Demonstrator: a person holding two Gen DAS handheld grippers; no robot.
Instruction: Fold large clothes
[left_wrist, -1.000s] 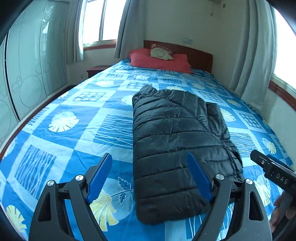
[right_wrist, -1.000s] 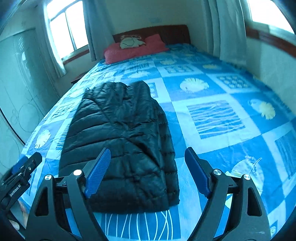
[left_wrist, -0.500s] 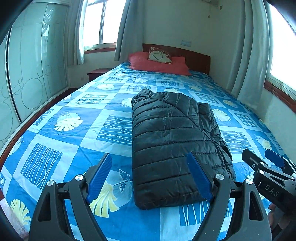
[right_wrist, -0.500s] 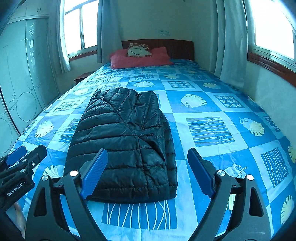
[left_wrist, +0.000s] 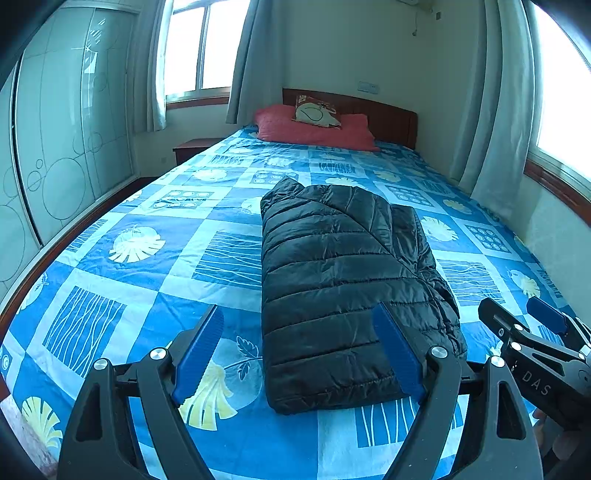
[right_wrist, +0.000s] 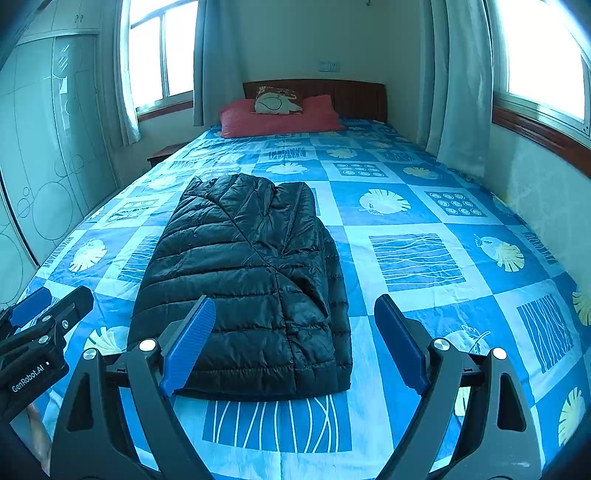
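Tools (left_wrist: 297, 350) (right_wrist: 295, 343) splayed, tilted over jacket (left_wrist: 343, 280)

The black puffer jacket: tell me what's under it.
The black puffer jacket lies folded on the blue patterned bedspread, which shows all around it. The patch of bedspread beneath, and the jacket's folded-under layers, are covered and cannot be seen.

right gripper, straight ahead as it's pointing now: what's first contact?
Likely the near hem of the folded black jacket, toward its right corner, or the bedspread just beside it; depth is unclear. Right gripper is open and empty.
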